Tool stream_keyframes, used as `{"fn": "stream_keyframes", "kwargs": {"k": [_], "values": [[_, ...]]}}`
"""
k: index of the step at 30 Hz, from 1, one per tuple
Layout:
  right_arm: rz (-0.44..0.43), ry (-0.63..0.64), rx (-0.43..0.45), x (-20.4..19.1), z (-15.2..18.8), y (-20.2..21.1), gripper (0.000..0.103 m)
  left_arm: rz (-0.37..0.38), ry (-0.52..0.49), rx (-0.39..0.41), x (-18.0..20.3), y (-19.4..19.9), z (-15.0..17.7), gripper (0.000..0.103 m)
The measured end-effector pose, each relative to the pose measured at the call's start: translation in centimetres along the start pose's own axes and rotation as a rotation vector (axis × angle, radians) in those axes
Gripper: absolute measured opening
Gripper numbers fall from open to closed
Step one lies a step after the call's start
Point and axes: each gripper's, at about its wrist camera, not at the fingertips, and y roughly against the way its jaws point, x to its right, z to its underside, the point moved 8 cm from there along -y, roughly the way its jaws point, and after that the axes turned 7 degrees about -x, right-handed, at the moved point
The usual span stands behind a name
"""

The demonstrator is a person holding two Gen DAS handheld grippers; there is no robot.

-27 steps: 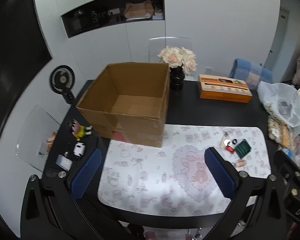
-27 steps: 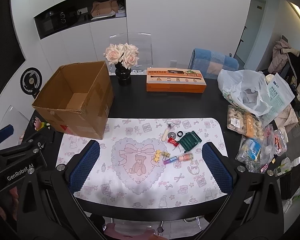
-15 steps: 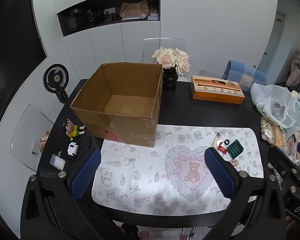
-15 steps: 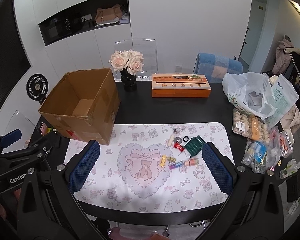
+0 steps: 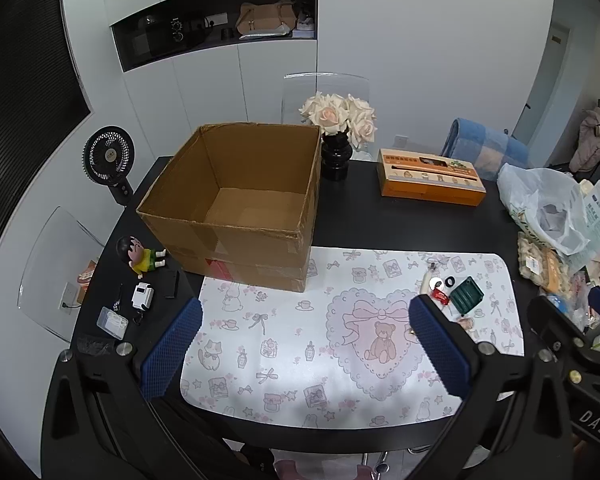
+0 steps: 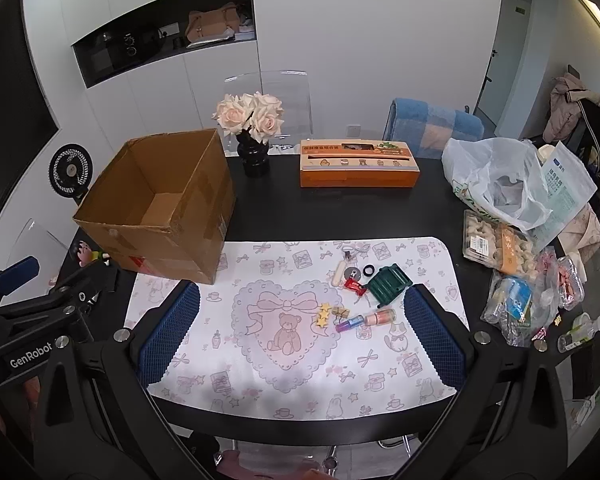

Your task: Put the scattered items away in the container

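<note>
one cardboard box [image 6: 156,216], one vase [image 6: 255,158], two tubes [image 6: 366,320]

The open brown cardboard box [image 6: 156,216] is sitting at the left rear of the white patterned rectangular mat [image 6: 284,364]; the small scattered trinkets [image 6: 360,296] are lying on its right part; the black ribbed vase of pale roses [image 6: 254,152] is standing behind.

Pale roses in black vase [image 6: 254,156] at table [image 6: 340,212] back, orange box [image 6: 358,164] just beside. Plastic bag [image 6: 496,180] & snack packs [image 6: 496,246] right edge. Small fan [image 5: 107,157] far left.
</note>
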Motion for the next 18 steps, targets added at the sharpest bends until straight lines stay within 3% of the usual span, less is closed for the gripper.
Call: {"fn": "stream_keyframes", "kwargs": {"k": [3, 10, 13, 18], "values": [[0.000, 0.004, -0.001, -0.1, 0.0, 0.0, 0.103, -0.067, -0.015, 0.014, 4.6, 0.9, 0.3, 0.103], [-0.042, -0.030, 0.005, 0.2, 0.0, -0.1, 0.103, -0.019, -0.004, -0.047, 6.7, 1.8, -0.6, 0.103], [-0.068, -0.051, 0.037, 0.2, -0.1, 0.4, 0.103, 0.008, 0.037, -0.014, 6.1, 2.6, -1.3, 0.103], [-0.101, -0.095, 0.073, 0.5, -0.5, 1.0, 0.103, -0.029, 0.042, 0.037, 8.1, 2.8, -1.9, 0.103]]}}
